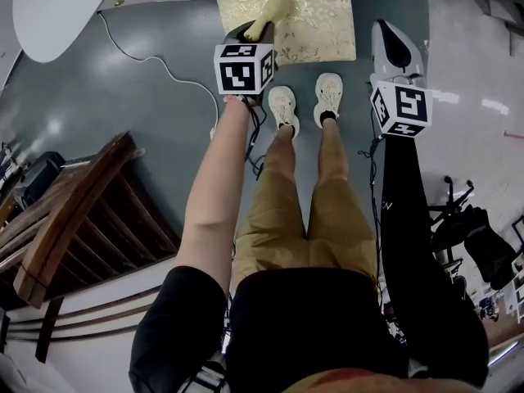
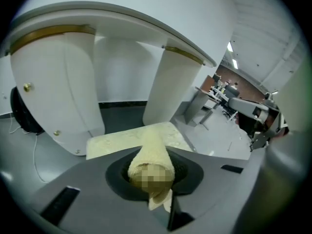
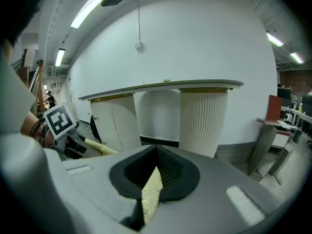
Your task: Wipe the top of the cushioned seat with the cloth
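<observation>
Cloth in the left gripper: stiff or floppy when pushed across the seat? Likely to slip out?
Probably soft and floppy: the cloth looks like rolled terry, with a loose end hanging down at the left gripper. Rolled, it sticks out fairly straight towards the cushioned seat, so it may push briefly before buckling. Its nubby pile likely grips well.

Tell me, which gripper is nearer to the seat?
Left. The left gripper, holding the cloth, is over the near left corner of the seat; the right gripper is off its right edge.

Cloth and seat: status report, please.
Left gripper shut on rolled pale yellow cloth. Right gripper shut, empty. Cloth over gold patterned cushioned seat, contact unclear.
</observation>
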`<state>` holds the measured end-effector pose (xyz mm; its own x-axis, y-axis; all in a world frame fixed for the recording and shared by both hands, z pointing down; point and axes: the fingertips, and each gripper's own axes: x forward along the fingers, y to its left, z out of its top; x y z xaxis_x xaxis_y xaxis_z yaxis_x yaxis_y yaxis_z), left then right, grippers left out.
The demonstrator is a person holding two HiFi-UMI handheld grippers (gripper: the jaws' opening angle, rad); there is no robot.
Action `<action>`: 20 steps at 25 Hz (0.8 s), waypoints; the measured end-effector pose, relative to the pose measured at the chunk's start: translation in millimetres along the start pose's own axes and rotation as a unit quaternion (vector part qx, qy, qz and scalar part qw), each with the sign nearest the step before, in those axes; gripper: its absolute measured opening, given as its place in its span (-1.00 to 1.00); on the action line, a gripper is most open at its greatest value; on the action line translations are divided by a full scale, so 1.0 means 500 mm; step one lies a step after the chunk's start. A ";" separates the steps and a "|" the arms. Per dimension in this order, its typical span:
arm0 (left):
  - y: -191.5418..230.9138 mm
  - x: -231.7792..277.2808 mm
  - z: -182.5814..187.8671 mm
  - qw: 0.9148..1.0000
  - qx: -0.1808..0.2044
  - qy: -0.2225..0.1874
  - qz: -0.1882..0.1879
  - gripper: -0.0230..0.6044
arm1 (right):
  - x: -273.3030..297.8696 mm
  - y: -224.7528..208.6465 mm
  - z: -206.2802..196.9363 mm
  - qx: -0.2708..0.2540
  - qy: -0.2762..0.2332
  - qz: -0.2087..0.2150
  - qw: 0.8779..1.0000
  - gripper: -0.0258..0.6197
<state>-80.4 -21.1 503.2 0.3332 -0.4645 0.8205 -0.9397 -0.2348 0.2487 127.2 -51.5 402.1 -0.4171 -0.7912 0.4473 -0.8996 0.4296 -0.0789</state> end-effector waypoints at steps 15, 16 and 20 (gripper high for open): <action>-0.358 0.228 -0.049 0.988 0.046 0.080 -0.127 -0.73 | -0.062 -0.119 -0.069 0.015 0.014 -0.001 1.000 -0.92; -0.346 0.236 -0.056 0.988 0.048 0.088 -0.117 -0.73 | -0.064 -0.119 -0.072 0.016 0.015 -0.002 1.000 -0.92; -0.282 0.236 -0.070 0.991 0.043 0.091 -0.085 -0.73 | -0.069 -0.106 -0.080 0.022 0.016 -0.002 1.000 -0.92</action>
<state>88.9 -13.0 583.0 0.4602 -0.2526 0.8511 -0.8579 -0.3731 0.3532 194.6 -29.5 426.7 -0.4099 -0.7784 0.4754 -0.9064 0.4062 -0.1164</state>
